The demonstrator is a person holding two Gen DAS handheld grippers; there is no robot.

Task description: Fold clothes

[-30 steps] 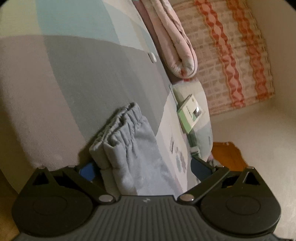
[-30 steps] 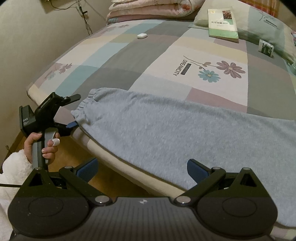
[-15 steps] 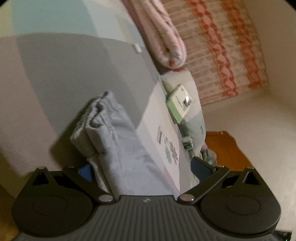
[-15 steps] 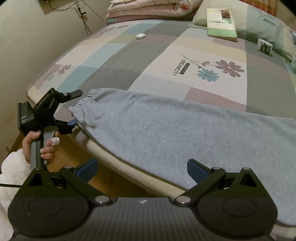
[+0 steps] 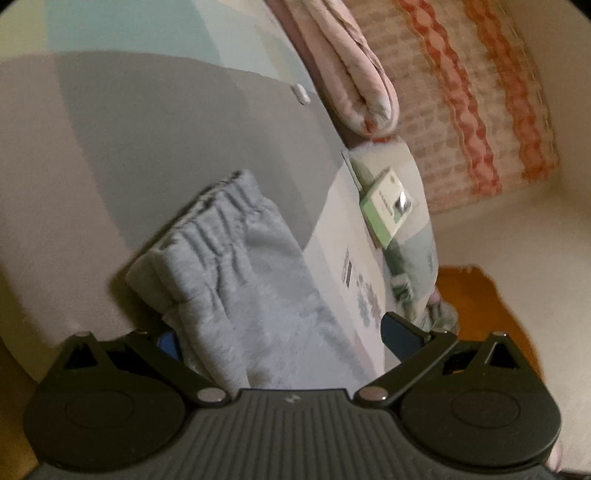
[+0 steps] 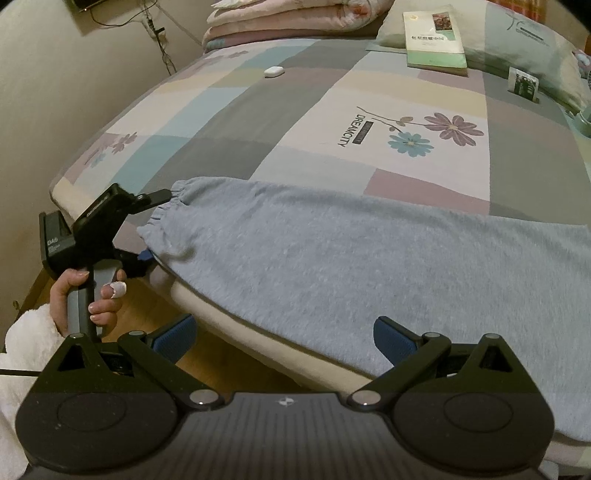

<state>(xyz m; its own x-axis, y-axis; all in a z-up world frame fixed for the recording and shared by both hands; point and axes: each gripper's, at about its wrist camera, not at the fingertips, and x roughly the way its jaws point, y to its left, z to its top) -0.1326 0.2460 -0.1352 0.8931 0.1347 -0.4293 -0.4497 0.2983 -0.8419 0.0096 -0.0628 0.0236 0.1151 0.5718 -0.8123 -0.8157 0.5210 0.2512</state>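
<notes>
Tongs first. The left gripper (image 6: 157, 225) sits at the elastic cuff end of the grey fleece garment (image 6: 369, 280), its fingers spread wide; in its own view the cuff (image 5: 218, 236) fills the gap between them, with cloth covering most of the near blue pad (image 5: 168, 341) while the far pad (image 5: 397, 328) stands clear of the cloth. Whether either pad presses the cloth cannot be told. A hand (image 6: 90, 295) with a white fleece sleeve (image 6: 26, 339) grips its handle, low beside the bed.

The right gripper (image 6: 284, 339) hangs just off the near side of the bed, also wide open. Its right pad (image 6: 391, 338) shows against the garment's near hem; its left pad (image 6: 173, 334) shows against the wooden floor (image 6: 221, 354). No contact with the cloth can be confirmed.

The garment lies flat and long along the near edge of the patchwork bedspread (image 6: 295, 110), the cuff end toward the left gripper, the other end running out of view at right. Its near hem follows the mattress edge closely.

Beyond the garment the bedspread lies flat toward the wall. A small white case (image 6: 273, 71) lies well apart, farther up the bed. A green book (image 6: 434, 37) rests on a pillow (image 6: 517, 40), with a small card (image 6: 522, 84) near it. Folded pink quilts (image 6: 288, 22) are stacked at the far end.
</notes>
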